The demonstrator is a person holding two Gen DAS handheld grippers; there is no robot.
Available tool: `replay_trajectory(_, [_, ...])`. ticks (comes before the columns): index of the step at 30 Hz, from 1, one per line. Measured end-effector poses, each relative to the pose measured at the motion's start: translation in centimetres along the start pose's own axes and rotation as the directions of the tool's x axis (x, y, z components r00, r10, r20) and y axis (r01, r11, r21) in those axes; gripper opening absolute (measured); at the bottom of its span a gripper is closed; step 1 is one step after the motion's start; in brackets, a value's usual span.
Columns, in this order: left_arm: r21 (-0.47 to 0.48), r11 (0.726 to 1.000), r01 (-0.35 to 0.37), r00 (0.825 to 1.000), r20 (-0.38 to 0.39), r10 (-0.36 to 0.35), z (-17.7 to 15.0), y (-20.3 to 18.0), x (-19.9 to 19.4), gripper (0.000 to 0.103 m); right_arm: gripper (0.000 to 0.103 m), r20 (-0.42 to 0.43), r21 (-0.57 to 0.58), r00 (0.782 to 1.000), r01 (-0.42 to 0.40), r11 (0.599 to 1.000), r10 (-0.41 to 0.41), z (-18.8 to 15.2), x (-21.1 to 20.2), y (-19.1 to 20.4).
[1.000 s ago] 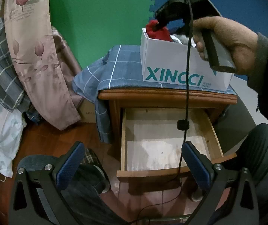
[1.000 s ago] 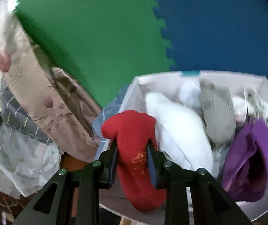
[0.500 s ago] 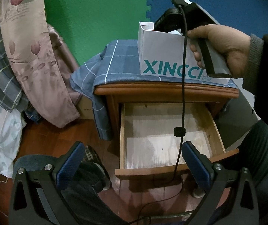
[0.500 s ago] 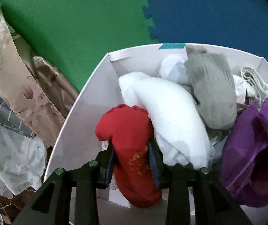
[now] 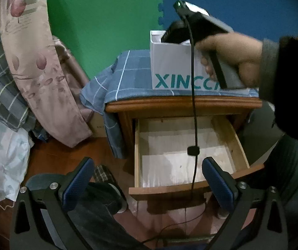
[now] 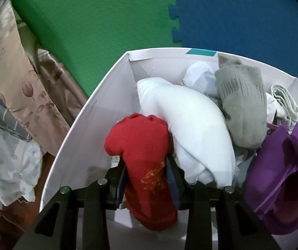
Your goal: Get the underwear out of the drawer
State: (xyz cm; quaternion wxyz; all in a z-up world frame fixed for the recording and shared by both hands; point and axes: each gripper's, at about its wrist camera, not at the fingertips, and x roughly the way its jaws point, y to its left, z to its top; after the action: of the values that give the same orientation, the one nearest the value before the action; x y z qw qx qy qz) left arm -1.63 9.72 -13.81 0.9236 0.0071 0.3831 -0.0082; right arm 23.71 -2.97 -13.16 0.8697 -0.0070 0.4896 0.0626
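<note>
Right tongs (image 6: pixel 147 184) sit down inside the white box (image 6: pixel 99 112), pads either side of the red underwear (image 6: pixel 142 152) and barely slackening — cloth is between them and touching both, so it counts as held. The garment's lower end hangs toward the box floor, just beside the white bundle (image 6: pixel 188 129). Left tongs (image 5: pixel 147 182) spread wide, holding nothing, hovering over the front of the open drawer (image 5: pixel 186 189), which looks bare. Step judged: dropping the piece into the box on the nightstand (image 5: pixel 182 104). Next move calls for full release, then lifting the right tongs clear of the box without snagging cloth.
</note>
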Motion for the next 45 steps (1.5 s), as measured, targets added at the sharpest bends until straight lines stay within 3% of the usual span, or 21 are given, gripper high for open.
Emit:
replay_trajectory(5, [0.001, 0.999, -0.032, 0.999, 0.036, 0.032, 0.5, 0.2, -1.2, 0.102, 0.044, 0.035, -0.022, 0.999, 0.042, 0.999, -0.041, -0.3, -0.4, 0.3])
replay_trajectory(9, [-0.003, 0.999, -0.05, 0.997, 0.056, 0.05, 0.9, 0.2, -2.1, 0.102, 0.063, 0.048, -0.023, 0.998, 0.047, 0.999, -0.045, -0.2, -0.8, 0.4])
replay_trajectory(11, [-0.002, 0.998, -0.055, 0.995, 0.08, 0.055, 1.2, 0.3, -2.7, 0.102, 0.065, 0.094, -0.041, 0.995, 0.047, 0.998, -0.043, -0.5, -2.3, 0.6])
replay_trajectory(16, [-0.026, 0.996, -0.084, 0.982, 0.165, 0.087, 2.5, 0.4, -3.8, 0.102, 0.07, 0.223, -0.11, 0.966, 0.161, 0.981, -0.134, -1.5, -7.5, 0.7])
replay_trajectory(18, [-0.015, 0.994, -0.108, 0.971, 0.215, 0.108, 3.8, 0.0, -4.0, 0.102, 0.073, 0.294, -0.104, 0.936, 0.23, 0.968, -0.191, -2.0, -10.6, 0.0])
replay_trajectory(21, [-0.002, 0.993, -0.119, 0.957, 0.267, 0.115, 6.4, -1.1, -4.0, 0.103, 0.078, 0.35, -0.086, 0.911, 0.262, 0.961, -0.217, -2.4, -14.5, -1.9])
replay_trajectory(24, [0.001, 0.994, -0.112, 0.957, 0.27, 0.107, 10.0, -2.1, -3.5, 0.103, 0.079, 0.387, -0.049, 0.888, 0.288, 0.956, -0.248, -2.8, -18.4, -4.0])
replay_trajectory(29, [0.017, 0.991, -0.132, 0.965, 0.23, 0.125, 15.7, -4.5, -1.9, 0.103, 0.082, 0.401, 0.042, 0.867, 0.304, 0.952, -0.295, -4.1, -22.9, -8.0])
replay_trajectory(33, [0.022, 0.995, -0.093, 0.978, 0.191, 0.087, 18.9, -6.7, -0.8, 0.103, 0.083, 0.377, 0.099, 0.872, 0.297, 0.95, -0.312, -5.0, -24.2, -10.7])
replay_trajectory(37, [0.014, 0.995, -0.096, 0.991, 0.09, 0.094, 20.4, -8.5, 0.3, 0.103, 0.083, 0.319, 0.107, 0.881, 0.333, 0.937, -0.35, -6.0, -24.3, -12.6])
replay_trajectory(41, [0.035, 0.991, -0.126, 0.992, 0.034, 0.124, 18.9, -10.3, -0.4, 0.103, 0.083, 0.26, 0.1, 0.898, 0.341, 0.935, -0.356, -8.3, -24.2, -13.6])
replay_trajectory(45, [0.012, 0.996, -0.094, 0.995, -0.026, 0.094, 16.1, -11.3, -1.6, 0.103, 0.083, 0.22, 0.076, 0.924, 0.302, 0.95, -0.312, -11.5, -24.7, -13.1])
